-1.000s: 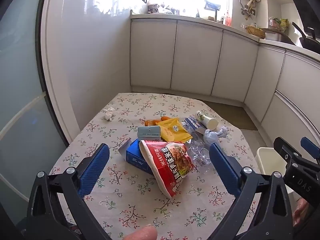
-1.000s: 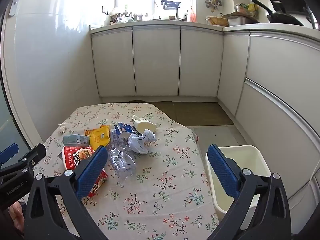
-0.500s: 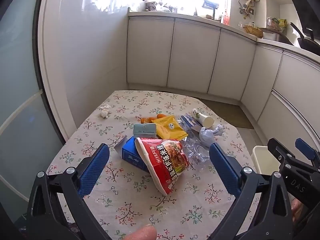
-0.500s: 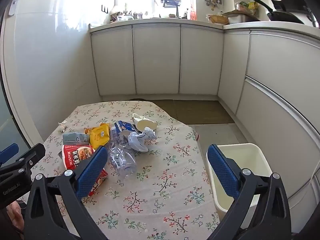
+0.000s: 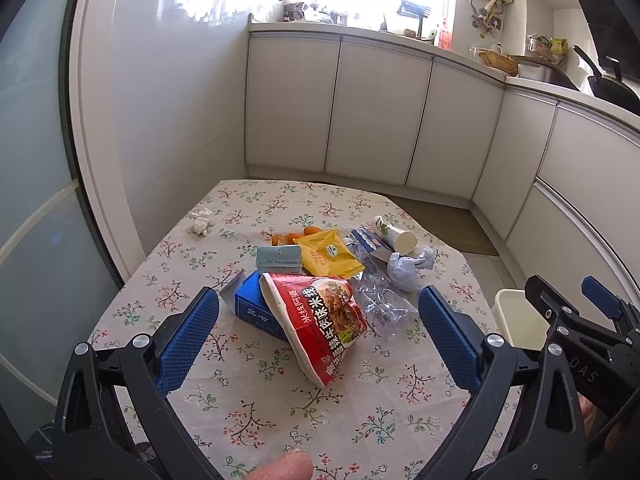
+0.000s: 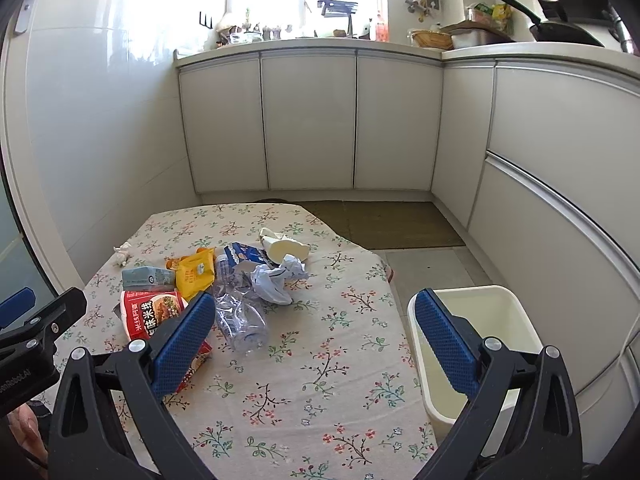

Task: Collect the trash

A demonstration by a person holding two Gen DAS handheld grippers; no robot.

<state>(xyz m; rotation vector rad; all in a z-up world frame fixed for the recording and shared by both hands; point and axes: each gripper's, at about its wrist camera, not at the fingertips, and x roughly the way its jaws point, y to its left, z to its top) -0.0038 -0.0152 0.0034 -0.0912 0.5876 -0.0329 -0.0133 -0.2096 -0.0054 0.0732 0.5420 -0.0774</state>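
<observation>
A heap of trash lies on the floral tablecloth (image 5: 280, 400): a red noodle bag (image 5: 320, 320), a blue carton (image 5: 252, 308), a yellow packet (image 5: 328, 254), a crushed clear bottle (image 6: 240, 320), a crumpled plastic bag (image 6: 276, 276), a white cup (image 5: 394, 234) and a grey pack (image 5: 278, 260). My left gripper (image 5: 318, 338) stands open, held above the near table with the red bag framed between its fingers. To the right, my right gripper (image 6: 312, 338) is open with nothing in it. A cream bin (image 6: 480, 332) stands on the floor beside the table.
A crumpled tissue (image 5: 200, 220) lies alone at the table's left edge. White kitchen cabinets (image 6: 308, 120) line the far wall and the right side. A brown mat (image 6: 384, 224) covers the floor beyond the table. A glass door (image 5: 32, 200) bounds the left.
Both grippers have pulled back and risen a little, so the trash heap looks slightly smaller and farther. Both stay open; nothing on the table has moved.
</observation>
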